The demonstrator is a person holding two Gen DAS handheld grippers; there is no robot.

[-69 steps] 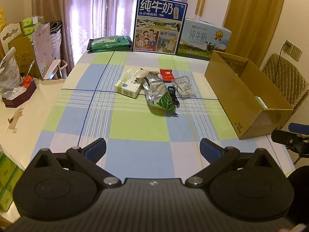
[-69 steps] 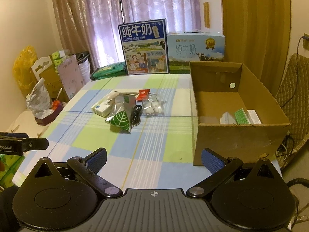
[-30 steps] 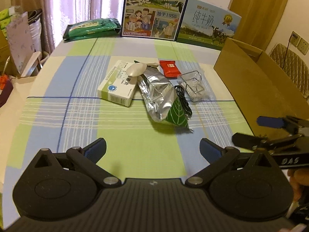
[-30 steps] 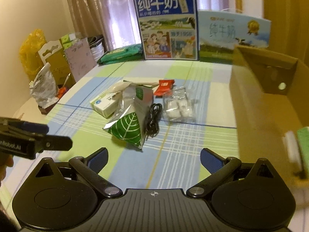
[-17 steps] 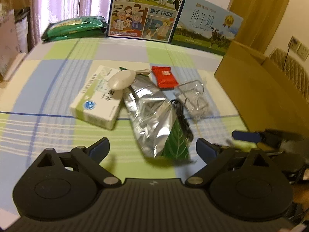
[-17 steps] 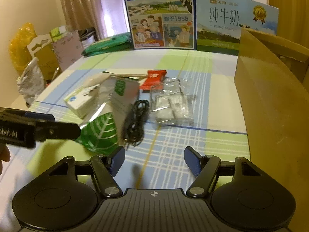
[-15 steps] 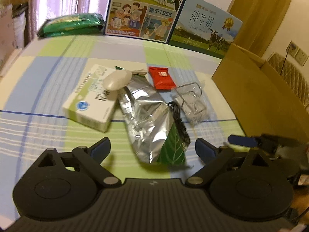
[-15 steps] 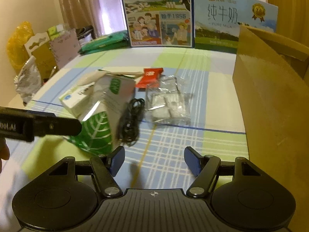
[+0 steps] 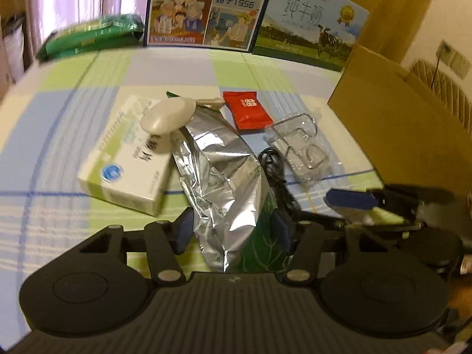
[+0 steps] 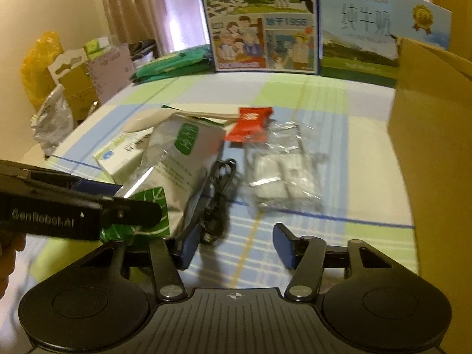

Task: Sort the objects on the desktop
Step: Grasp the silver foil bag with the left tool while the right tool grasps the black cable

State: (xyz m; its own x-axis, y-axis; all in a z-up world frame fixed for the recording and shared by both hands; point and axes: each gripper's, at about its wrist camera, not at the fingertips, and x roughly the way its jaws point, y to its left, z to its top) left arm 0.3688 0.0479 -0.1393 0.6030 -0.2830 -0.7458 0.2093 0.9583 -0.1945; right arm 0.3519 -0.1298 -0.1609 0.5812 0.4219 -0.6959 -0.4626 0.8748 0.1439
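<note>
In the left wrist view we see our left gripper (image 9: pixel 231 228) with its jaws narrowed around the near end of the silver foil pouch (image 9: pixel 218 171), one blue pad on each side of it; whether the pads actually press the foil we cannot tell. The pouch lies on the checked bench (image 9: pixel 59 124), touching a white medicine box (image 9: pixel 129 159) on its left, and a pale oval case (image 9: pixel 168 115) rests on that box's far end. A black cable (image 9: pixel 273 165) runs along the pouch's right side, a red sachet (image 9: pixel 248 109) lies beyond it, and a clear plastic packet (image 9: pixel 301 147) sits just right of the cable. The cardboard box (image 9: pixel 401 112) stands at the right edge, and our right gripper (image 9: pixel 351 200) reaches in near it. In the right wrist view the right gripper (image 10: pixel 233 246) hovers above the bench with its jaws partly open and nothing between them, its left pad beside the cable (image 10: pixel 218 194). The left gripper (image 10: pixel 129 211) enters from the left at the pouch's (image 10: pixel 183 153) green-leaf end.
</note>
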